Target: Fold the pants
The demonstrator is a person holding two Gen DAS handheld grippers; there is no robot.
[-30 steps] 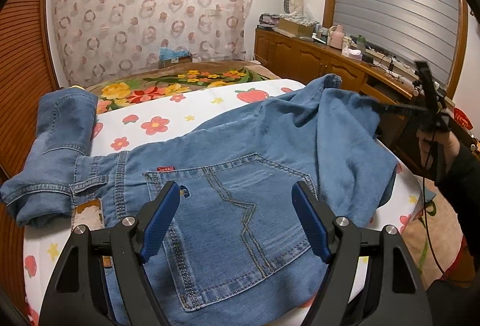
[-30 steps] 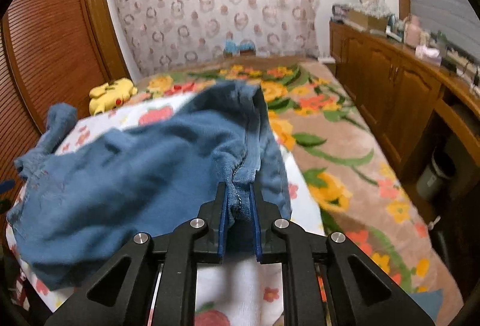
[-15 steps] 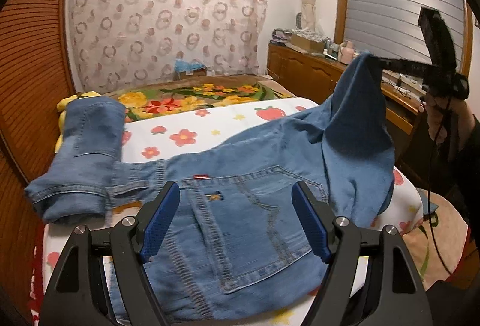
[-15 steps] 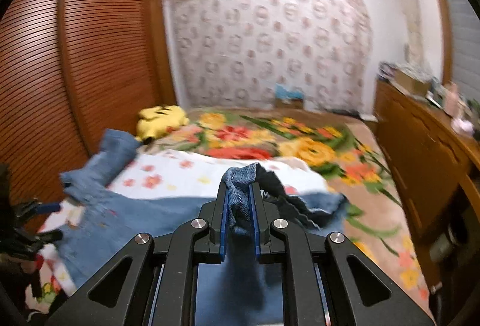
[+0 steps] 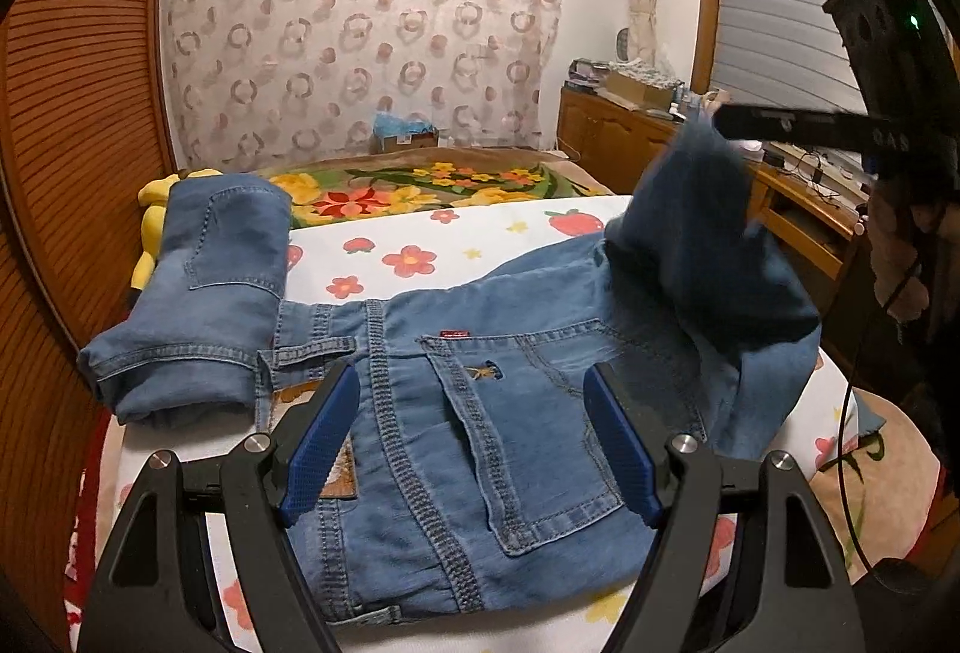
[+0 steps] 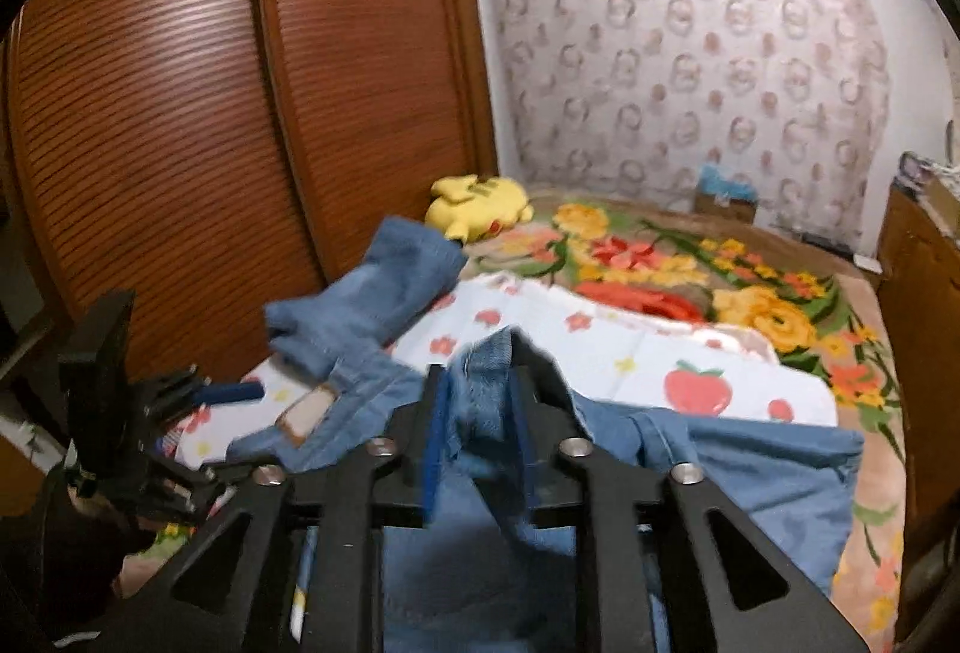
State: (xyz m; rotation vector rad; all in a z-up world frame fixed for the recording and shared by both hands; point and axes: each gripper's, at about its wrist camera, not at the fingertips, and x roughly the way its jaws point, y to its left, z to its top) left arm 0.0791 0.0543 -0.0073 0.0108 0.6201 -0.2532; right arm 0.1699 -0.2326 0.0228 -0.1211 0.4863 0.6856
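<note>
Blue denim pants (image 5: 510, 413) lie on a white flowered sheet (image 5: 420, 239), back pocket up, waistband toward the left. My left gripper (image 5: 471, 452) hovers open and empty just above the seat and pocket. My right gripper (image 6: 480, 425) is shut on the leg hem (image 6: 480, 401) and holds it lifted over the pants; it also shows in the left wrist view (image 5: 714, 119) with the leg (image 5: 690, 209) hanging from it. A second, folded pair of jeans (image 5: 210, 287) lies at the far left of the bed.
A yellow plush toy (image 6: 477, 197) sits by the wooden slatted wardrobe doors (image 6: 240, 113). A floral blanket (image 6: 690, 269) covers the far bed. A wooden cabinet (image 5: 618, 143) with clutter runs along the right wall. A cable (image 5: 846, 413) hangs at the right.
My right gripper has lifted the leg hem higher and swung it leftward over the pants. My left gripper stayed open, and its view has drawn back a little from the seat.
</note>
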